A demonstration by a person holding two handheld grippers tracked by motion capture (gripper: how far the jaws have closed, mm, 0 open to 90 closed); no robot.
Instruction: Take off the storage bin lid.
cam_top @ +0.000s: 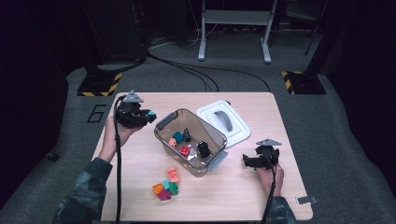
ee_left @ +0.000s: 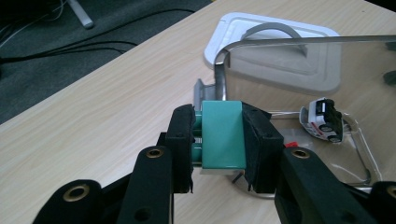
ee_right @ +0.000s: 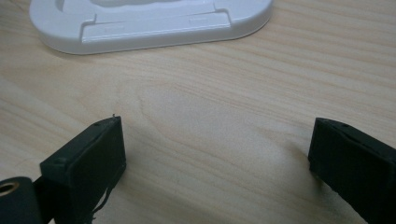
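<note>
The left hand-held gripper (cam_top: 148, 115) is hovering above the tabletop (cam_top: 140, 158) at the left, its jaws closed tight on a teal toy brick (ee_left: 223, 134); in the left gripper view the brick is sitting upright between the two black pads, studs facing the left pad. The clear plastic bin (cam_top: 190, 141) is lying just to the right of this gripper, its near rim corner directly ahead of the brick and slightly below it; the bin's long axis is running diagonally across the tabletop, from the far left toward the near right. A small toy car (ee_left: 325, 119) and a few coloured bricks are already lying inside. My judgement: the left hand is the one placed to carry the brick rightward over the rim and release it. In front of the bin, a cluster of loose bricks (cam_top: 166, 184) is waiting; the white lid (cam_top: 223, 120) is lying flat beyond the bin. At the right, the right hand-held gripper (cam_top: 246, 161) is resting low on the tabletop, jaws spread wide and holding nothing.
</note>
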